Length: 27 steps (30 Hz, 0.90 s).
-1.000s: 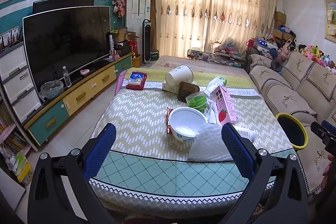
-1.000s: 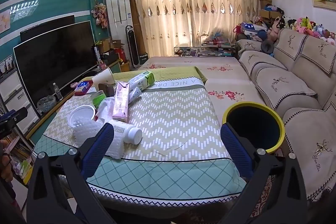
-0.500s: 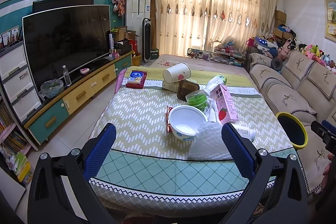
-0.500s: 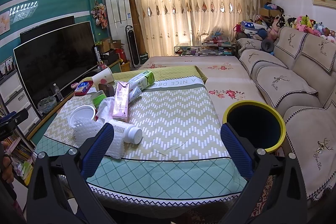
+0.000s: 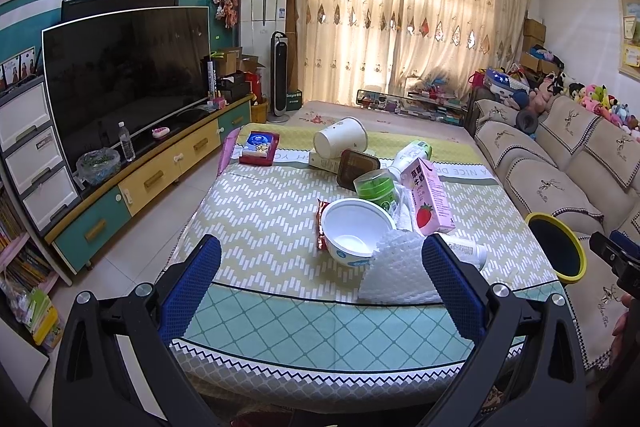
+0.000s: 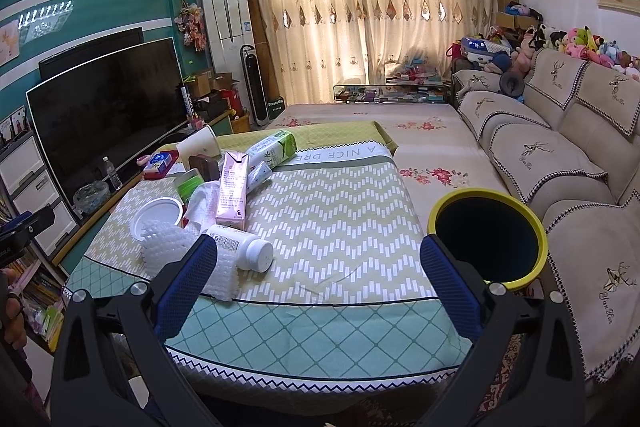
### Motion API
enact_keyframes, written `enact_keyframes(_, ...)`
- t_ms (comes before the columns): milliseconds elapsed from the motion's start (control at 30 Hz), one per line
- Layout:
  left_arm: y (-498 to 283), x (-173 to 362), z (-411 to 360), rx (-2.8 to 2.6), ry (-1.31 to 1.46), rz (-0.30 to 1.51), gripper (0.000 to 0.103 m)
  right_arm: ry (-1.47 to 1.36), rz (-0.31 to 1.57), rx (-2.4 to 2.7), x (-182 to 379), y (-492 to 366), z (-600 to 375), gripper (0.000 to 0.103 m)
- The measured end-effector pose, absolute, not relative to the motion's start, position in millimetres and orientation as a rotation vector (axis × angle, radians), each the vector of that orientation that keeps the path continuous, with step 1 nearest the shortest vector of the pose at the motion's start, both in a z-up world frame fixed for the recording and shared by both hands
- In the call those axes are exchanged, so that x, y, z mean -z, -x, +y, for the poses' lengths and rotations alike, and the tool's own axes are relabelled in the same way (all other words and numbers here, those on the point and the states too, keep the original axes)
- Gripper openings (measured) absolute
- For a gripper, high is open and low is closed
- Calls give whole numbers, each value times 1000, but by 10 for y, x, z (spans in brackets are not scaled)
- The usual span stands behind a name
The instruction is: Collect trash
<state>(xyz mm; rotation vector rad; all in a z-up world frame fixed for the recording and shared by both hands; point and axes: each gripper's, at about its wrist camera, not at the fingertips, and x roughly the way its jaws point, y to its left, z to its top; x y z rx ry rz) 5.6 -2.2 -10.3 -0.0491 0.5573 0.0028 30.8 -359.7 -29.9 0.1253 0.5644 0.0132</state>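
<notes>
The right gripper [image 6: 316,279], spread and empty, hovers nearest the white plastic pill bottle [image 6: 239,250], lying crosswise just ahead-left; the left gripper [image 5: 322,281] is spread too.

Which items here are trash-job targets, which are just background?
Job: white bowl, foam wrap, pink milk carton, white bottle, green cup, paper cup, yellow-rimmed bin.
Background: TV, sofa, plush toys, curtains.
</notes>
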Motion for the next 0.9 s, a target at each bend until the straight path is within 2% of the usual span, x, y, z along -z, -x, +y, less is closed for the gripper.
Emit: enact_keyframes(900, -114, 123, -62, 10, 51, 579, 99, -127, 571, -21, 329, -324, -3586, 97)
